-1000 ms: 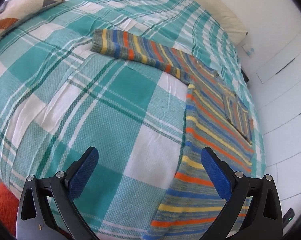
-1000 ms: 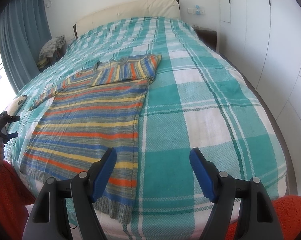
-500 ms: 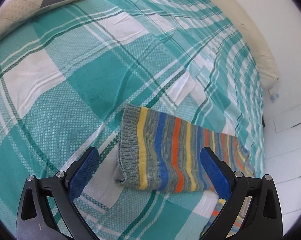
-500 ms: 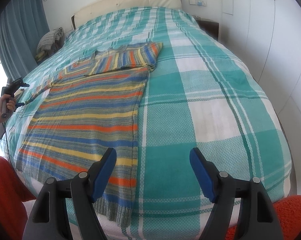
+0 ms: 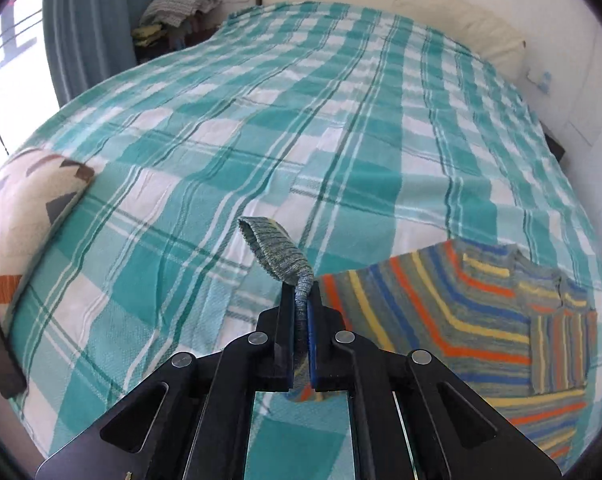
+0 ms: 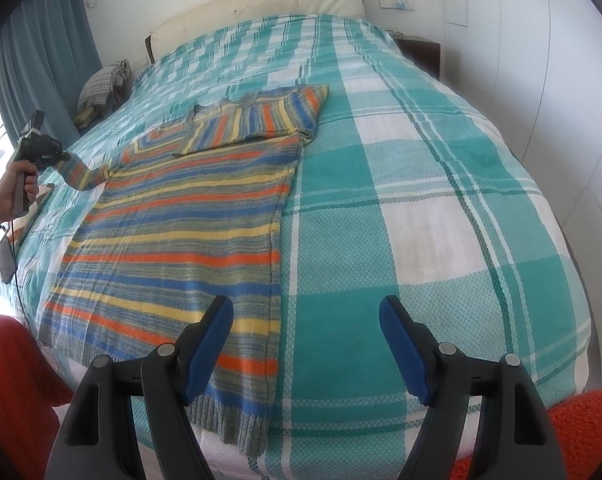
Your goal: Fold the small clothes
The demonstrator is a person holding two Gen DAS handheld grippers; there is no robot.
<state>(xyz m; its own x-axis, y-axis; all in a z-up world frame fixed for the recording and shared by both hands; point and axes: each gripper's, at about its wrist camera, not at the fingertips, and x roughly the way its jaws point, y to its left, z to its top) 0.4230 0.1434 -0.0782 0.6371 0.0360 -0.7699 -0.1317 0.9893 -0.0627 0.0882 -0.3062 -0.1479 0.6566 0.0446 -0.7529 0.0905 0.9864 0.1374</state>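
The striped knit sweater [image 6: 173,216] in blue, orange, yellow & grey lies flat on the teal-and-white checked bedspread [image 6: 401,184], 1 sleeve already folded across its chest. Left gripper [image 5: 300,300] is clamped on the ribbed grey cuff [image 5: 273,250] of the other sleeve; right gripper [image 6: 305,344] hangs spread, empty, near the hem. Soft, light, floppy knit, prob. stretches, so cuffs, hem corners & shoulders are the best holds.
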